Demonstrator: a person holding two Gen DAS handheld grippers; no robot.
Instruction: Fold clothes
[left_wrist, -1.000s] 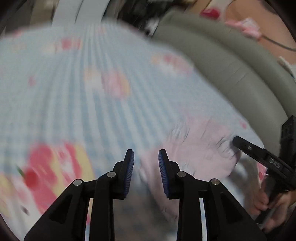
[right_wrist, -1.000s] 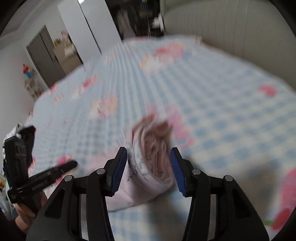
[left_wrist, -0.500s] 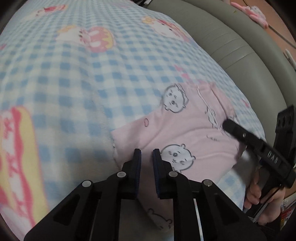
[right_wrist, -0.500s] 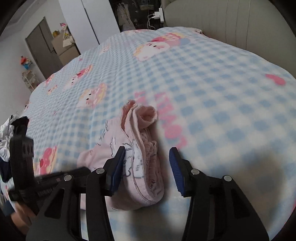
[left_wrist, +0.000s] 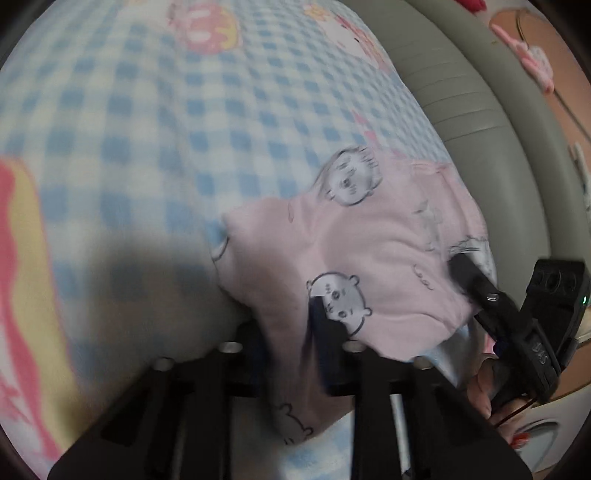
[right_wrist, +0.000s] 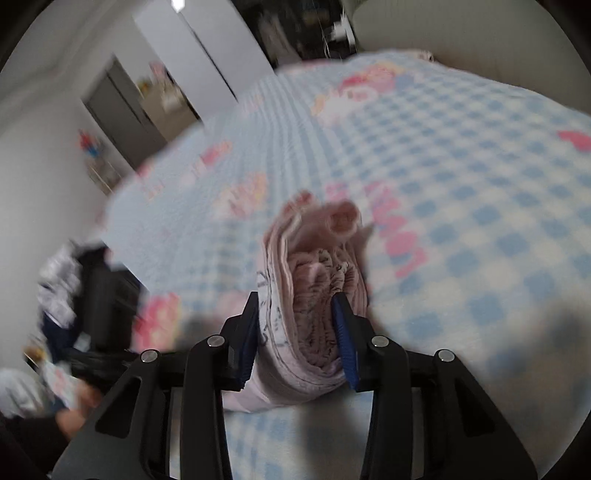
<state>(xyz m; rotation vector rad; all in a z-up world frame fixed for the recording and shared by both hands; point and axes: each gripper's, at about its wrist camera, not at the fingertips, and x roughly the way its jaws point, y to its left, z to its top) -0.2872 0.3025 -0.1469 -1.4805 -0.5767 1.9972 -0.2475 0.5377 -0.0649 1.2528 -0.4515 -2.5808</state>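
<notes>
A pink garment (left_wrist: 369, 240) printed with cartoon faces lies folded on the blue checked blanket (left_wrist: 147, 129). My left gripper (left_wrist: 288, 332) is shut on its near edge, and the cloth runs up between the two fingers. In the right wrist view the same garment (right_wrist: 314, 302) shows as a thick layered bundle. My right gripper (right_wrist: 297, 332) straddles its end, its jaws closing with both blue pads against the fabric. The right gripper (left_wrist: 480, 284) also shows at the garment's right side in the left wrist view, with a hand (left_wrist: 484, 384) below it.
A grey-green padded bed frame (left_wrist: 480, 92) borders the blanket on the right. White wardrobe doors (right_wrist: 207, 48) and a cream headboard (right_wrist: 480, 37) stand beyond the bed. A blurred pile of dark and white clothes (right_wrist: 59, 280) sits at the left.
My left gripper came down onto the garment's near edge and its jaws closed on the cloth. The right gripper sank a little and its jaws narrowed around the folded end.
</notes>
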